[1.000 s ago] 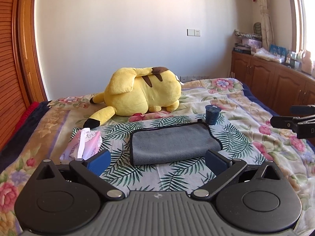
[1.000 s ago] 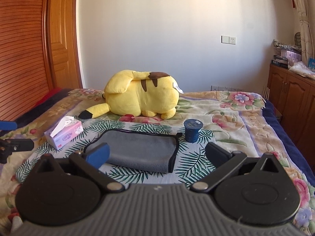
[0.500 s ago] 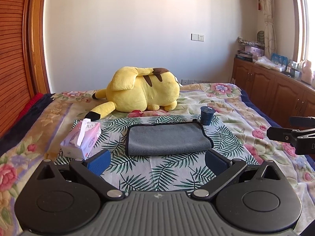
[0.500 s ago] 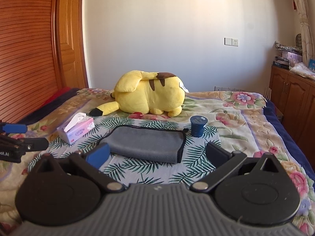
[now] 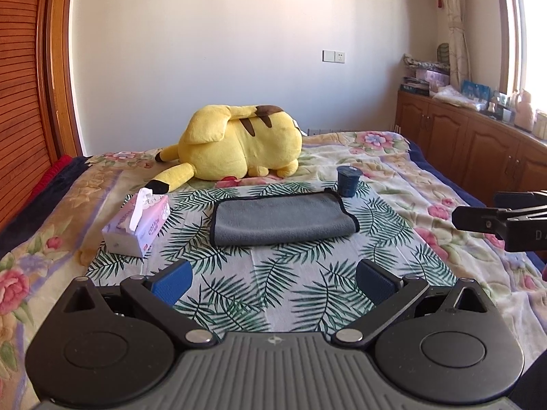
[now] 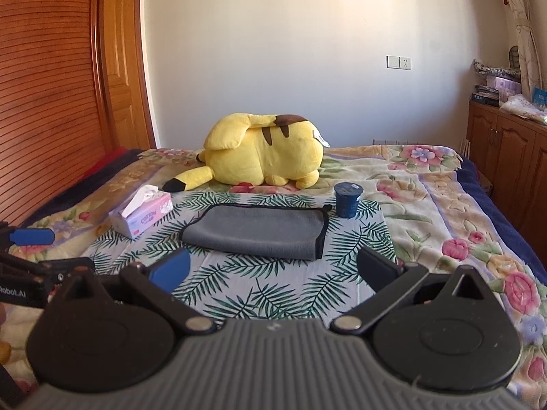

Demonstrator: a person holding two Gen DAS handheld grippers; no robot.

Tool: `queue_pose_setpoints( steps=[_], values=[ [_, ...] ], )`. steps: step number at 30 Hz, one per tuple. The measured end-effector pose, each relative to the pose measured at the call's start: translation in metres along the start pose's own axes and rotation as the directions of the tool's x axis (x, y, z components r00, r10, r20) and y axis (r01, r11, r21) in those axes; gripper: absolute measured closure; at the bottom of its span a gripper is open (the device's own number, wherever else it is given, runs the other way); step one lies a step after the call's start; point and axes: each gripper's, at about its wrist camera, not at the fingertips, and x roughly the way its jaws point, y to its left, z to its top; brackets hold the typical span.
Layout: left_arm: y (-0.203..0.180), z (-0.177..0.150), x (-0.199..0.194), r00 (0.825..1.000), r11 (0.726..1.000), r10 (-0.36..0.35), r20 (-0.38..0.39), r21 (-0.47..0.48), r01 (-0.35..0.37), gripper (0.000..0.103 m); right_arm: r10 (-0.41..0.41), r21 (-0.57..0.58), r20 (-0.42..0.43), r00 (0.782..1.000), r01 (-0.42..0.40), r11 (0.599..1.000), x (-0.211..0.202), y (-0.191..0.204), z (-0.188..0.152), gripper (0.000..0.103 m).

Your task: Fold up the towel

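A floral bedspread [image 5: 393, 177] covers the bed, where a yellow plush toy [image 5: 239, 147] lies beyond a folded grey towel [image 5: 282, 218] on the palm-leaf cloth [image 5: 239, 273]. A tissue box [image 5: 136, 225] sits left of the towel, a small blue cup [image 5: 348, 180] at its far right corner. The left gripper [image 5: 273, 280] and right gripper [image 6: 273, 270] hover near the towel, jaws spread, empty.

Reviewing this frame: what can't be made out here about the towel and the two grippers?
- Towel: layer count, both views; top layer hides it.
- Right gripper: cut off by the left view's right edge.
- Left gripper: partly cut by the right view's left edge.
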Motion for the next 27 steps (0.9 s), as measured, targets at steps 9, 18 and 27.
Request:
queue_pose_setpoints(
  steps=[9, 18, 27],
  values=[
    [-0.009, -0.025, -0.005, 1.000, 1.000, -0.018, -0.021, -0.013, 0.018, 0.016, -0.007, 0.008, -0.005, 1.000, 0.007, 1.000, -0.010, 0.001, -0.023, 0.000],
    [-0.012, -0.045, -0.006, 1.000, 1.000, 0.001, -0.028, 0.008, -0.001, 0.016, -0.007, 0.007, 0.000, 1.000, 0.007, 1.000, -0.016, 0.007, -0.038, 0.000],
    [-0.011, -0.054, -0.004, 1.000, 1.000, 0.018, -0.019, 0.002, -0.018, 0.016, -0.023, -0.011, -0.020, 1.000, 0.023, 1.000, -0.014, 0.012, -0.054, 0.000]
  ],
)
